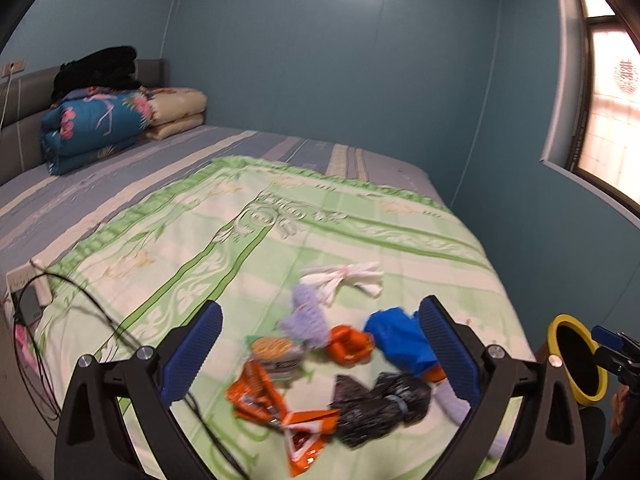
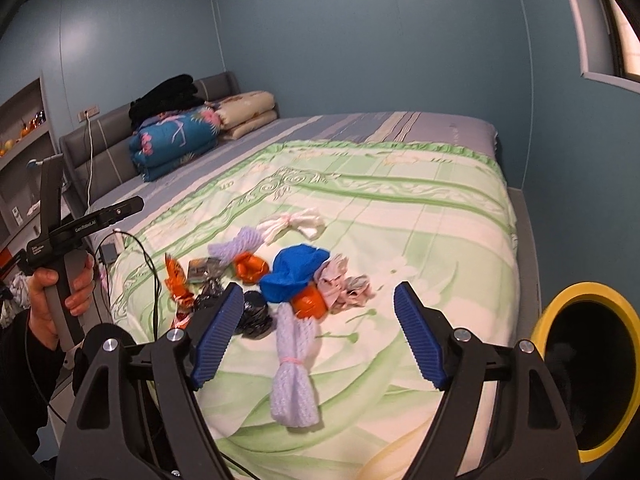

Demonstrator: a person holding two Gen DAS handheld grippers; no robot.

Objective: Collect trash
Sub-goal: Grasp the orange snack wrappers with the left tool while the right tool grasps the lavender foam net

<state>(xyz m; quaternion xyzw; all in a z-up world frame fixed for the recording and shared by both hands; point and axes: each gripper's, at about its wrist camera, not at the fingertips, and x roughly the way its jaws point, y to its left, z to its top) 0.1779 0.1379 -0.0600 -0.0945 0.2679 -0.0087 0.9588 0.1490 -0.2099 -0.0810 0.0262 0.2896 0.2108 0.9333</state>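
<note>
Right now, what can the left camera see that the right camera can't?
Only the left wrist view shows the window's bright panes with a red mark. Only the right wrist view shows a shelf and the hand gripping the left tool. Both show the trash pile on the bed, the yellow bin and folded quilts.

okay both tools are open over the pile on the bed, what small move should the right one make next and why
Probably ease the right tool down onto the lavender yarn bundle. It is open and holds nothing, the bundle lies nearest between its fingers, and the yellow-rimmed bin waits just to its right.
</note>
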